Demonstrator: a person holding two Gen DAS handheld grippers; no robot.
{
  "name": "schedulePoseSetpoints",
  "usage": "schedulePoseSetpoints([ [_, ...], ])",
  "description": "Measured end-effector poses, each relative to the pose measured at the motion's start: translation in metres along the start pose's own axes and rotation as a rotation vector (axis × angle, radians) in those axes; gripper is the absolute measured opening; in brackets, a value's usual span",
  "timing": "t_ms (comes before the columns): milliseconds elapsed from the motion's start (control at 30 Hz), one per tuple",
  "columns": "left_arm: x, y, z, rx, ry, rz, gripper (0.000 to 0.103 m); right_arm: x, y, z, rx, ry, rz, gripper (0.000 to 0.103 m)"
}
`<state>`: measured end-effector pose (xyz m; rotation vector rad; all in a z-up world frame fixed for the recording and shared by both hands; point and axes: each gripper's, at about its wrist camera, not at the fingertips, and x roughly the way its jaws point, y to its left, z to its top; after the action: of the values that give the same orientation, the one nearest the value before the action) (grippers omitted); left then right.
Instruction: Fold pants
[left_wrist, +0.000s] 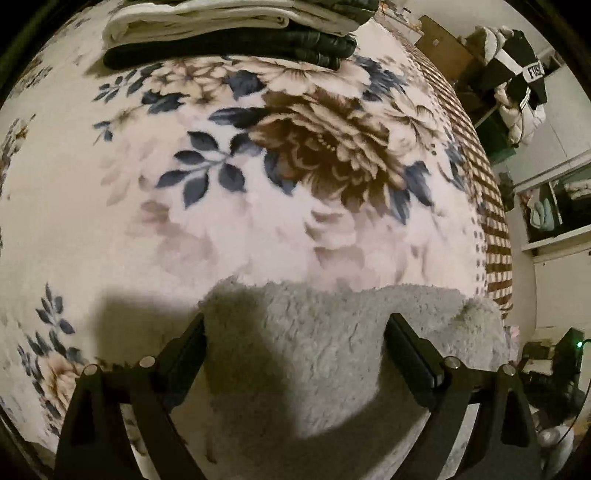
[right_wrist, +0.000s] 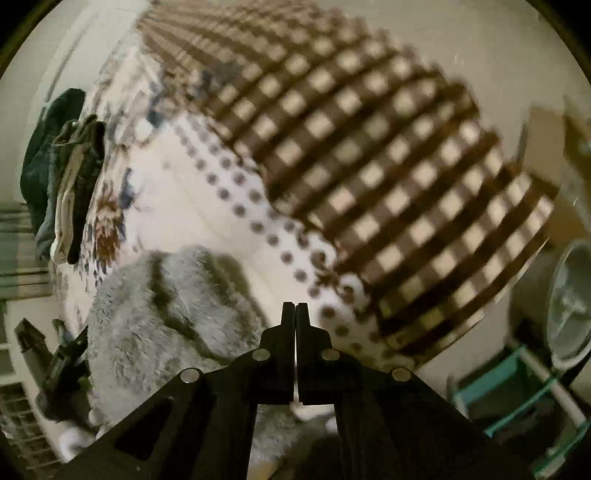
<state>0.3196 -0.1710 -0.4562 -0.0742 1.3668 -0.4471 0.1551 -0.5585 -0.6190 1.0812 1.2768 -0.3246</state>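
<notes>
Mid-fold, grey fleece pants on the bed, both grippers at the near edge.

Left wrist view: left gripper (left_wrist: 295, 332) wide open, nothing held, fingers straddling the fuzzy grey pants (left_wrist: 332, 332), which lie on the floral blanket (left_wrist: 258, 166); stack of folded clothes (left_wrist: 229, 33) at far end. Right wrist view: right gripper (right_wrist: 294, 314) closed tight, nothing visible btwn the tips, w/ pants (right_wrist: 166, 325) rumpled just left of it. Probably best to pinch both layers at the edge, lift level, then lay over w/o dragging.
</notes>
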Motion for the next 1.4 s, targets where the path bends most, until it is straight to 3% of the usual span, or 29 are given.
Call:
schedulePoseSetpoints([
  [67, -0.004, 0.001, 0.0, -0.002, -0.006, -0.011, 0.094, -0.013, 0.007, -0.008, -0.036, 0.0, 0.018, 0.013],
  [133, -0.005, 0.001, -0.001, -0.005, -0.006, -0.019, 0.094, -0.028, 0.015, -0.025, -0.049, 0.007, 0.116, 0.07],
  [200, -0.005, 0.003, -0.002, -0.012, -0.005, -0.026, 0.094, -0.028, 0.019, -0.043, -0.005, 0.042, 0.197, 0.082],
  [300, -0.005, 0.003, -0.003, -0.017, -0.004, -0.031, 0.094, 0.0, 0.021, -0.063, 0.107, 0.146, 0.288, 0.082],
  [367, -0.006, 0.0, -0.003, -0.005, -0.004, -0.027, 0.094, 0.026, 0.024, -0.07, 0.155, 0.18, 0.277, 0.082],
  [400, -0.006, -0.003, -0.003, 0.007, -0.005, -0.025, 0.094, 0.036, 0.026, -0.074, 0.17, 0.178, 0.277, 0.072],
  [433, -0.006, -0.005, -0.003, 0.017, -0.004, -0.024, 0.094, 0.046, 0.03, -0.077, 0.177, 0.171, 0.268, 0.027],
  [467, -0.006, -0.006, -0.003, 0.026, -0.004, -0.019, 0.094, 0.053, 0.031, -0.081, 0.184, 0.176, 0.197, 0.01],
  [633, -0.006, -0.009, 0.0, 0.037, -0.007, -0.048, 0.094, 0.029, 0.016, -0.112, 0.151, 0.112, 0.005, 0.01],
  [767, -0.006, -0.018, 0.001, 0.065, -0.005, -0.06, 0.094, 0.041, 0.001, -0.115, 0.138, 0.187, -0.016, 0.013],
  [867, -0.016, -0.019, 0.001, 0.064, -0.01, -0.076, 0.094, 0.039, 0.016, -0.108, 0.045, 0.221, 0.007, 0.033],
  [933, -0.032, -0.015, 0.001, 0.049, -0.03, -0.099, 0.094, 0.012, 0.025, -0.102, -0.01, 0.143, 0.045, 0.059],
  [1033, -0.057, -0.008, -0.005, 0.027, -0.068, -0.11, 0.094, -0.013, 0.04, -0.081, -0.07, 0.019, 0.109, 0.077],
  [1067, -0.061, -0.006, -0.008, 0.02, -0.073, -0.112, 0.094, -0.014, 0.045, -0.073, -0.086, 0.003, 0.119, 0.078],
  [1133, -0.062, -0.002, -0.015, 0.011, -0.078, -0.092, 0.094, -0.006, 0.057, -0.049, -0.126, -0.029, 0.121, 0.079],
  [1200, -0.052, 0.003, -0.021, -0.008, -0.054, -0.071, 0.094, 0.016, 0.059, -0.025, -0.122, -0.004, 0.113, 0.079],
  [1233, -0.046, 0.008, -0.024, -0.023, -0.044, -0.06, 0.094, 0.03, 0.054, -0.012, -0.077, 0.02, 0.115, 0.068],
  [1300, -0.031, 0.016, -0.029, -0.025, -0.031, -0.034, 0.094, 0.048, 0.047, 0.003, -0.005, 0.074, 0.139, 0.029],
  [1400, -0.012, 0.027, -0.035, -0.069, 0.012, -0.084, 0.095, 0.058, 0.051, 0.012, -0.09, 0.019, -0.034, 0.029],
])
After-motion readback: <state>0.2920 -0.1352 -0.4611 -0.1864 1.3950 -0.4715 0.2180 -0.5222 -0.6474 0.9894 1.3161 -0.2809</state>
